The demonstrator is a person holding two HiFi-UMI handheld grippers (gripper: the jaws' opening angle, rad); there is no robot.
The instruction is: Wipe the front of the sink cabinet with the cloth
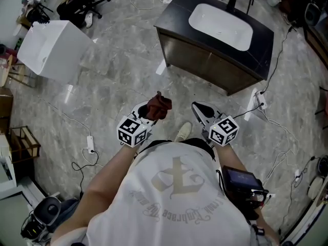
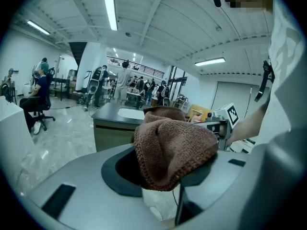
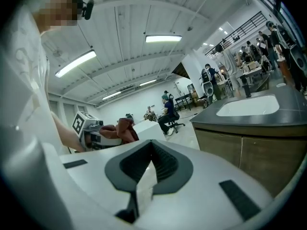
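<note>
**Status: cloth gripped, cabinet front not contacted**

**Head view.** We see the left gripper (image 1: 152, 111) pinching a bunched brown knitted cloth (image 1: 159, 106) at its tip. The right gripper (image 1: 199, 108) is just beside it, level with it, its jaws pressed together and empty. Both are held over the grey marbled floor (image 1: 118, 76), well apart from the sink cabinet (image 1: 205, 63), a brown-fronted wooden unit with a black top and a white inset basin. The cabinet front faces the person. A white box-shaped unit (image 1: 51, 50) stands on the floor to the left.

**Left gripper view.** The jaws are clamped on the cloth, which bulges up and over them in a rounded fold. Behind the cloth we see the cabinet front, apart from it. The right gripper shows at the right.

**Right gripper view.** The jaw tips meet, with nothing between them. The cabinet stands to the right, its front panels untouched. The left gripper, with the cloth, shows at the left.
</note>
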